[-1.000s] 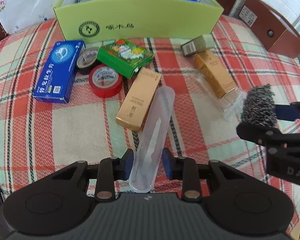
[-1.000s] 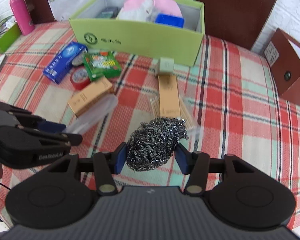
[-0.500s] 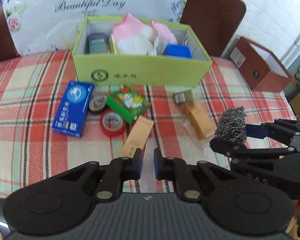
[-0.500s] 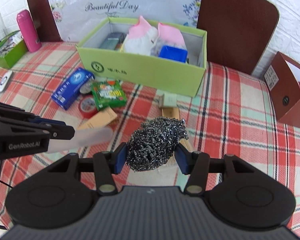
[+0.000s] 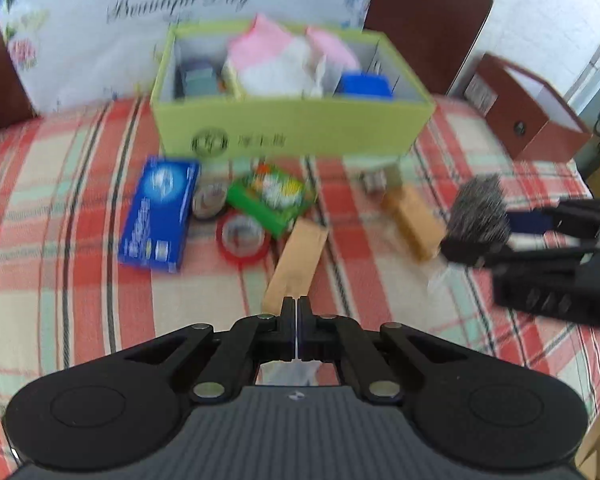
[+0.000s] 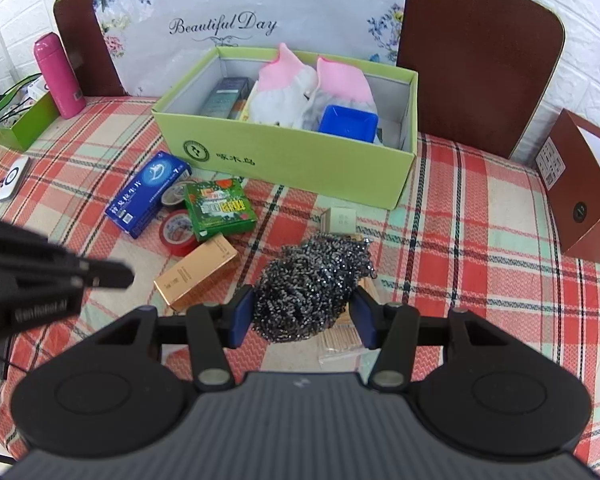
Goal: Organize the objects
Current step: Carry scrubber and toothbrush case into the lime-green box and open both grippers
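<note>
My left gripper (image 5: 298, 308) is shut above the checked tablecloth. A pale sliver shows between its pads, and the end of a clear plastic tube (image 5: 292, 372) shows just behind them. In the right wrist view the left gripper (image 6: 128, 276) is blurred and no tube shows past its tips. My right gripper (image 6: 304, 308) is shut on a steel-wool scourer (image 6: 312, 276), held above the table. The scourer (image 5: 478, 208) and the right gripper (image 5: 484, 232) also appear at the right of the left wrist view. The green cardboard box (image 6: 284, 152) stands behind, holding pink cloth and small boxes.
On the cloth lie a blue box (image 6: 148, 194), a green packet (image 6: 220, 208), red tape (image 6: 178, 232), a gold box (image 6: 196, 276), a small pale box (image 6: 339, 218) and a toothpick pack (image 6: 340, 340). A brown box (image 6: 580, 208) stands right, a pink bottle (image 6: 58, 76) far left.
The left jaws closed from around the clear tube to fully shut. Both grippers rose away from the table. The right gripper kept its hold on the scourer.
</note>
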A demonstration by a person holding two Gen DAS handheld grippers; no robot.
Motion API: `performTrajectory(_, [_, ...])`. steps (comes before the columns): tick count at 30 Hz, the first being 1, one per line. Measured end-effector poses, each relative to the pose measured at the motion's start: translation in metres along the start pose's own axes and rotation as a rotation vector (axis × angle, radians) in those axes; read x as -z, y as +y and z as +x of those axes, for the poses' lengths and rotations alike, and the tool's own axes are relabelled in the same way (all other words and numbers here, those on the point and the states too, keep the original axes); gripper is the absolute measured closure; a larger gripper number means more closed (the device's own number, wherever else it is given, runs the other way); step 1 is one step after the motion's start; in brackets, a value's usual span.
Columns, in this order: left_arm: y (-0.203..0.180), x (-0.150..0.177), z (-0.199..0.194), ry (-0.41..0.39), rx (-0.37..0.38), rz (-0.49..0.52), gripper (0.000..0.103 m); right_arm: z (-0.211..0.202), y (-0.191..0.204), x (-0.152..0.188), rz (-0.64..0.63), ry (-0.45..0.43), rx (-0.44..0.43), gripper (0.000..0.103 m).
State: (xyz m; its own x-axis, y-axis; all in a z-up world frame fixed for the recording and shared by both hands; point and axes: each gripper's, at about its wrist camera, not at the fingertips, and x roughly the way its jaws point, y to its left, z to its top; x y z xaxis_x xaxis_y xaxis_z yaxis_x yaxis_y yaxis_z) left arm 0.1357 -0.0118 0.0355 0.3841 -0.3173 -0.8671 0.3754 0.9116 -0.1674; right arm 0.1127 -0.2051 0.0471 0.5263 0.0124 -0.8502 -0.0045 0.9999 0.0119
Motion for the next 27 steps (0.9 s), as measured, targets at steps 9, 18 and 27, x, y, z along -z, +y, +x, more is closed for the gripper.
performTrajectory(9, [0.004,0.038,0.054,0.216,-0.071,0.08,0.049,0.007,0.003,0.007,0.001,0.037,-0.004,0.052])
performTrajectory(18, [-0.002,0.037,0.043,0.167,-0.019,0.112,0.075,0.003,0.007,0.006,-0.003,0.029,-0.02,0.052])
performTrajectory(27, [0.0,-0.013,-0.016,-0.036,0.032,0.017,0.075,-0.009,0.005,-0.009,0.024,-0.021,-0.075,0.052])
